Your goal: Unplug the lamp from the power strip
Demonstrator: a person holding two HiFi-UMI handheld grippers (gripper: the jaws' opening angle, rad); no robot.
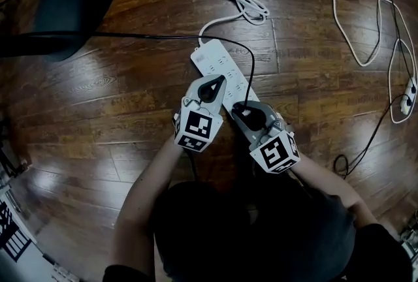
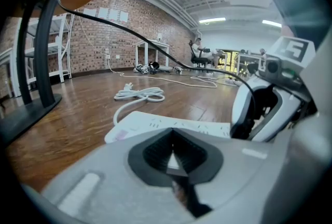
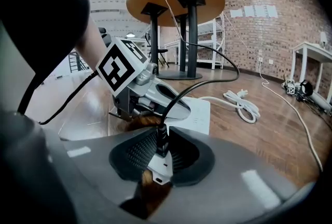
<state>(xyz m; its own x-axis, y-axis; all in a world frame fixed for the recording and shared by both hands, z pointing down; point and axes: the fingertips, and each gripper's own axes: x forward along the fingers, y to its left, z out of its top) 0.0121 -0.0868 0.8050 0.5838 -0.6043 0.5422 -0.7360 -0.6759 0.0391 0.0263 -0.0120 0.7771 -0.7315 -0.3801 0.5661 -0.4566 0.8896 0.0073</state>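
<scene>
Gripping plug near power strip end

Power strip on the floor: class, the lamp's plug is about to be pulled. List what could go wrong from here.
1. The right claw is closed on the black plug just below the black cord; if it slides up, the pull may strain that cord.
2. The left claw only rests shut tips on the white power strip, which could lift or skid with the plug.
3. The cord arcs over the strip and might snag a claw.
</scene>
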